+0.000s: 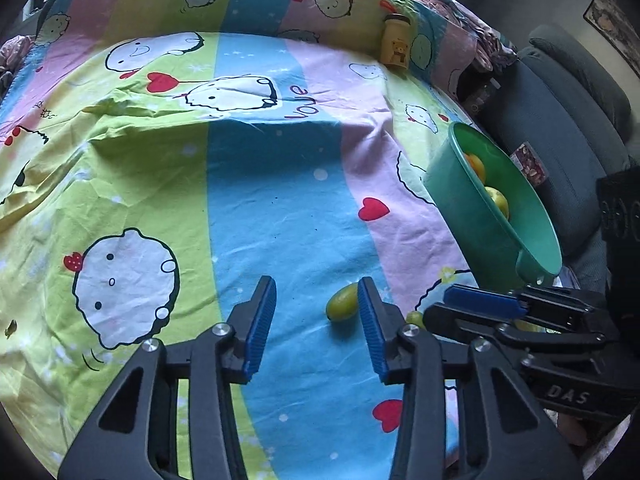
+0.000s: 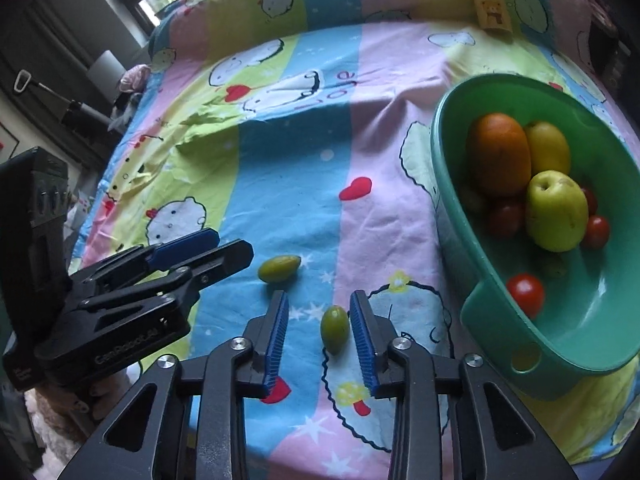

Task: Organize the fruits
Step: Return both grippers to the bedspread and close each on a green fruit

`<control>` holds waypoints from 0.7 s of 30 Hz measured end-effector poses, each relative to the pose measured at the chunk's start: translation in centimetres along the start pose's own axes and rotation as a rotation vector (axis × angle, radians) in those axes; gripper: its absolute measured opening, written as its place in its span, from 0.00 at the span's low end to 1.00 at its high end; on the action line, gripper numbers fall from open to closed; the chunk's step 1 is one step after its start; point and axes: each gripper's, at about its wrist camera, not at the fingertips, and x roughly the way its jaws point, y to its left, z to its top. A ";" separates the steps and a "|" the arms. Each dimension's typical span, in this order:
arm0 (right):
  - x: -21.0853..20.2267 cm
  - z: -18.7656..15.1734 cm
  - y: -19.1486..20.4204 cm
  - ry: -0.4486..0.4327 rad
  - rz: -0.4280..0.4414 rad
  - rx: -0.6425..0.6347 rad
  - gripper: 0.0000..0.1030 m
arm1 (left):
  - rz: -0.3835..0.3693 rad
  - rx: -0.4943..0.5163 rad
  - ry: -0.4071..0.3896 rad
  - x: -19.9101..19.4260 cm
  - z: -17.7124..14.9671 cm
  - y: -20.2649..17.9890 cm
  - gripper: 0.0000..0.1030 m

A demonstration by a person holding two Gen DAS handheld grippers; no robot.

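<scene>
Two small green oval fruits lie on the patterned cloth. One green fruit (image 2: 335,329) lies between the open fingers of my right gripper (image 2: 319,334), nearer the right pad; it is partly hidden in the left wrist view (image 1: 415,319). The other green fruit (image 2: 279,268) (image 1: 341,307) lies just inside the right pad of my open left gripper (image 1: 317,322). A green bowl (image 2: 492,292) (image 1: 460,200) to the right holds an orange fruit (image 2: 499,152), a yellow fruit (image 2: 548,148), a yellow-green apple (image 2: 556,210) and several red tomatoes (image 2: 525,293).
A yellow bear-print jar (image 1: 397,42) (image 2: 492,4) stands at the far side of the cloth. The cartoon cloth (image 1: 280,184) covers the whole surface. A dark sofa (image 1: 568,128) lies beyond the bowl on the right.
</scene>
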 end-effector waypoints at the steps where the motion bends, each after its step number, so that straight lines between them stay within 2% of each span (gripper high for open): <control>1: 0.4 0.0 -0.1 0.011 -0.008 0.004 0.28 | -0.005 0.011 0.004 0.1 -0.1 -0.1 0.38; 6: 1.4 -0.3 -0.3 0.038 -0.012 0.005 0.28 | -0.030 0.055 0.024 0.6 -0.2 -0.8 0.36; 9: 1.7 -0.5 -0.1 0.048 -0.027 -0.006 0.28 | -0.053 0.056 0.042 1.2 -0.2 -0.9 0.33; 16: 2.1 -0.9 -0.4 0.060 -0.023 -0.004 0.26 | -0.055 0.056 0.065 2.1 -0.2 -1.2 0.32; 21: 2.5 -1.1 0.0 0.068 -0.024 -0.022 0.23 | -0.047 0.055 0.087 3.0 -0.2 -1.4 0.23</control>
